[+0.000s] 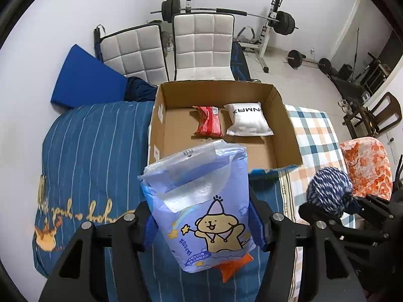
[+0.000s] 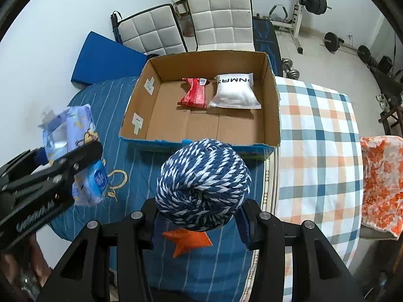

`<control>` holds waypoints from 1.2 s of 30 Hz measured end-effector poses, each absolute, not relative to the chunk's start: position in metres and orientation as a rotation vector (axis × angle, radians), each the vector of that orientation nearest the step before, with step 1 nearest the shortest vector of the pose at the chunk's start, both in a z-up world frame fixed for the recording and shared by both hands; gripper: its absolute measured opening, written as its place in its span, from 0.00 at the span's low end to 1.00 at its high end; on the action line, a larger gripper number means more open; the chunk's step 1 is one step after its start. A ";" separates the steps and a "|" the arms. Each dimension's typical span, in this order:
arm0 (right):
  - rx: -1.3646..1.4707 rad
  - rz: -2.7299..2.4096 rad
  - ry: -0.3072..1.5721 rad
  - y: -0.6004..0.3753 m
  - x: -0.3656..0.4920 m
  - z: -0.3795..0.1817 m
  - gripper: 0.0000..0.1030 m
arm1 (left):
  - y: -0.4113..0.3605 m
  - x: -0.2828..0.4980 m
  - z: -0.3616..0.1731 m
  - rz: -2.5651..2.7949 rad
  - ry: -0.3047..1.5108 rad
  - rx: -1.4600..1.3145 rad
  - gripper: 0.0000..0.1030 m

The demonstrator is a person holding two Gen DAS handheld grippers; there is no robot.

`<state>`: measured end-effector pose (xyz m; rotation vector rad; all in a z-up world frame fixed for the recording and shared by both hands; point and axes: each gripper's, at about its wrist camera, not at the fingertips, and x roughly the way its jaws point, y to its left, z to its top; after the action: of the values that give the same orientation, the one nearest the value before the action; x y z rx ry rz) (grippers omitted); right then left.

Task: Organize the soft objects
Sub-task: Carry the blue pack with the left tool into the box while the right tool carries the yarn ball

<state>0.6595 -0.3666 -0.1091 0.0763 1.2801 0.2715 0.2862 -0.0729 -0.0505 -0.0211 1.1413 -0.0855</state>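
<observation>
My left gripper (image 1: 204, 222) is shut on a pale blue tissue pack (image 1: 201, 201) with a cartoon bear, held above the bed just in front of the open cardboard box (image 1: 289, 128). My right gripper (image 2: 201, 216) is shut on a blue and white yarn ball (image 2: 203, 183), held in front of the box's (image 2: 131, 115) near wall. Inside the box lie a red packet (image 2: 194, 95) and a white pillow pack (image 2: 235, 93) side by side at the back. The tissue pack (image 2: 68, 128) and left gripper show at the left of the right wrist view.
A blue striped duvet (image 1: 95, 151) covers the bed's left part, a plaid sheet (image 2: 317, 141) its right. An orange patterned blanket (image 2: 382, 183) lies at the far right. An orange star shape (image 2: 187, 241) lies on the duvet. White chairs (image 1: 201, 50), a blue mat (image 1: 85, 78) and weights (image 1: 284, 22) stand behind.
</observation>
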 end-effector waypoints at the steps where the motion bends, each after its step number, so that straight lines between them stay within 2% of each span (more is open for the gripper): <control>1: 0.083 0.264 1.283 -0.368 0.668 -0.111 0.48 | -0.072 0.295 -0.052 -0.091 1.146 -0.020 0.55; 9: 0.116 0.212 1.354 -0.373 0.757 -0.157 0.48 | -0.049 0.398 -0.100 -0.106 1.278 -0.070 0.55; 20: 0.112 0.121 1.587 -0.365 0.876 -0.265 0.48 | -0.056 0.531 -0.219 -0.162 1.581 -0.031 0.57; 29: 0.061 0.075 1.751 -0.359 0.901 -0.331 0.48 | -0.071 0.561 -0.264 -0.104 1.656 0.121 0.57; 36: 0.051 0.057 1.823 -0.357 0.905 -0.354 0.49 | -0.074 0.572 -0.289 -0.082 1.705 0.159 0.57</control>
<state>0.9051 -0.3573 -0.3539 0.0513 1.8226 0.0572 0.5719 -0.0739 -0.2890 0.1587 1.7046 -0.0822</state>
